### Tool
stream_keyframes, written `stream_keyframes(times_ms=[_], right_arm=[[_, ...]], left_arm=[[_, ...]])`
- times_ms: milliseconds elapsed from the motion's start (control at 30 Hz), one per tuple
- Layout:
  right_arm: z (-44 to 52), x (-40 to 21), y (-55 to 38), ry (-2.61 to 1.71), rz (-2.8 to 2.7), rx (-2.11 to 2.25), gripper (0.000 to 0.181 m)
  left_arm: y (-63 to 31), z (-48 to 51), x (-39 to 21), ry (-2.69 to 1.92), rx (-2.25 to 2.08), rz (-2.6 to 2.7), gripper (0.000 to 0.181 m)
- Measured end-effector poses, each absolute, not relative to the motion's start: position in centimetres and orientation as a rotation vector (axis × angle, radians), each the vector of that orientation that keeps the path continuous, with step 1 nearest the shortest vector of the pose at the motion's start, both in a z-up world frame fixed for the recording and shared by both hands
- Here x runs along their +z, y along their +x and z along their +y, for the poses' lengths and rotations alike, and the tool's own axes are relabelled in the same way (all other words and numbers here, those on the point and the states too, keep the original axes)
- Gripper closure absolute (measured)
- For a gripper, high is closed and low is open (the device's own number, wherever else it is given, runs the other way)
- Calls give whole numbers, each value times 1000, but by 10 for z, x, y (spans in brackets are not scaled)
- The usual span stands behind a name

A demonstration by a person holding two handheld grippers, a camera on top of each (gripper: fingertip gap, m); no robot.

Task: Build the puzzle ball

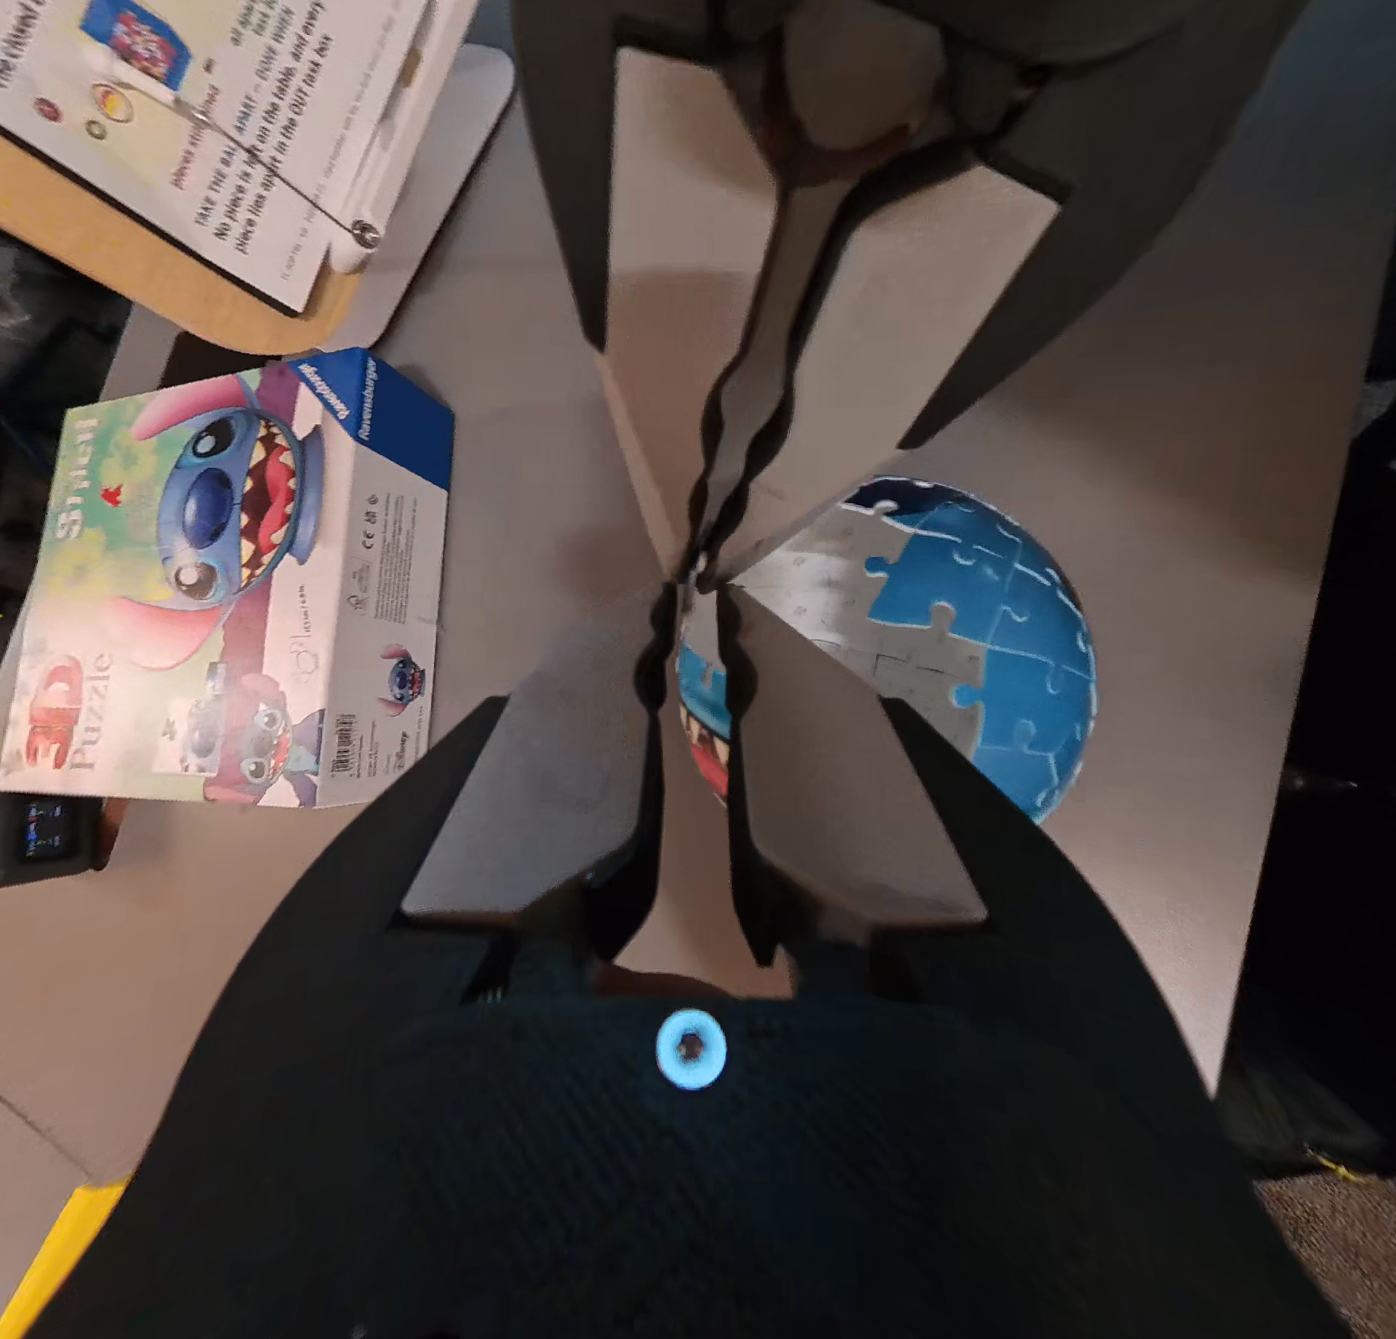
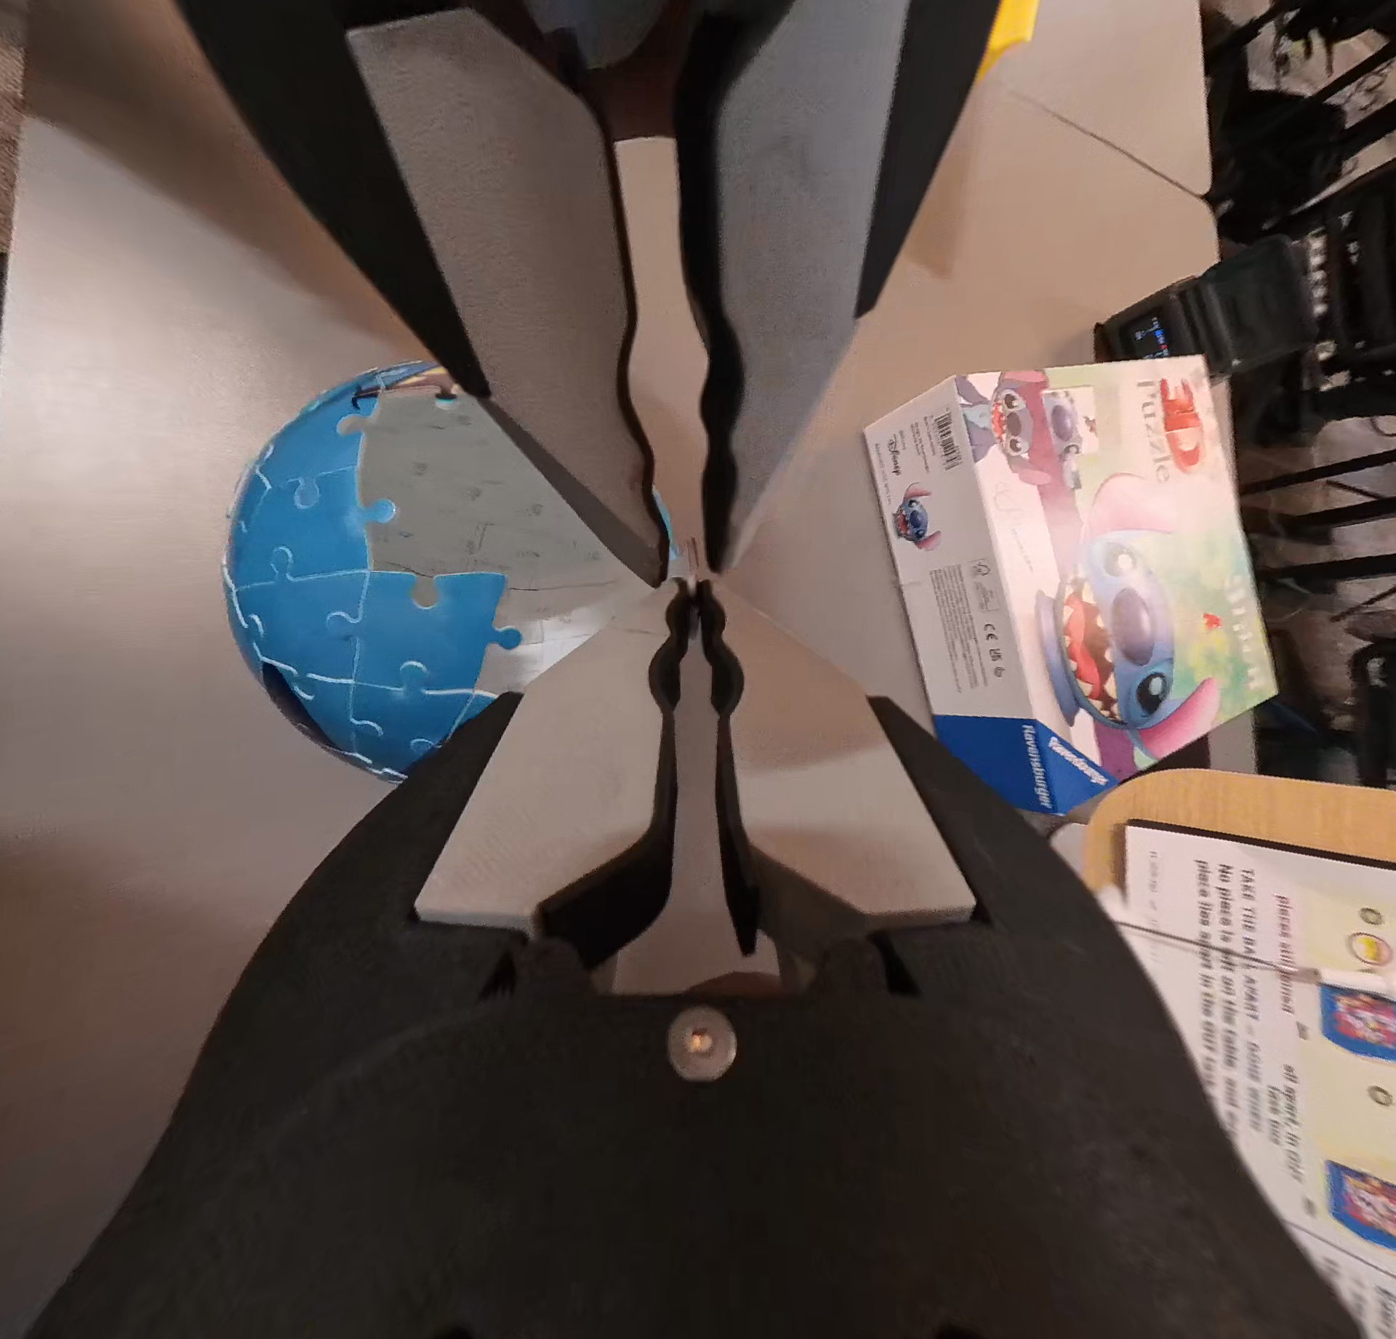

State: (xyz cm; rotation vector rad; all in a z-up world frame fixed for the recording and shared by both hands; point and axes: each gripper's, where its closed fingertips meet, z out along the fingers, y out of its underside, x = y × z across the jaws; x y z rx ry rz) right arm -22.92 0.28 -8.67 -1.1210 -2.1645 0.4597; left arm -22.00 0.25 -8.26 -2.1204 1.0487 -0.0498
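The partly built puzzle ball (image 1: pixel 1005 646) lies on the grey table, blue pieces outside and a grey inner face showing through an open gap; it also shows in the right wrist view (image 2: pixel 317 593). My left gripper (image 1: pixel 689 599) and right gripper (image 2: pixel 691 604) meet tip to tip above the table beside the ball. A small pale puzzle piece (image 2: pixel 691 564), seen edge-on, sits pinched where the tips meet, and it also shows in the left wrist view (image 1: pixel 691 574). Both jaws are closed down to a thin slit on it. The right gripper (image 1: pixel 702 559) enters the left view from above.
The puzzle box (image 1: pixel 227 585) lies on its side on the table, also in the right wrist view (image 2: pixel 1073 570). A printed instruction sheet on a wooden board (image 1: pixel 189 117) lies beyond it. A black device with a small screen (image 2: pixel 1209 313) sits at the table edge. The grippers are tip to tip, or close to it.
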Motion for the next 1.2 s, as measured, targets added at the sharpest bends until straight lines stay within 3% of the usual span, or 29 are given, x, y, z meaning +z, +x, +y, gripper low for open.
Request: stream_keyframes(times_ms=[167, 267, 400, 667, 767, 867, 1200], right_arm=[[4, -89, -228, -1174, -2186, 594, 181], [2, -89, -228, -1188, -2200, 683, 181], [4, -89, -230, -1173, -2209, 715, 181], [3, -85, -229, -1179, -2179, 831, 181], [3, -87, -227, -1193, -2184, 828, 173], [3, -94, -231, -1193, -2188, 773, 181], [-2, -95, -229, -1185, -2228, 753, 181]], left_arm=[[-220, 5, -87, -2130, -88, 1034, 176], [-225, 8, -88, -2152, -105, 1007, 166], [-224, 7, -91, -2165, -173, 1045, 181], [-225, 7, -88, -2138, -240, 1009, 181], [-228, 7, -85, -2129, -246, 969, 181], [-228, 4, -88, -2130, -243, 966, 181], [-222, 2, -89, -2156, -209, 1016, 179]])
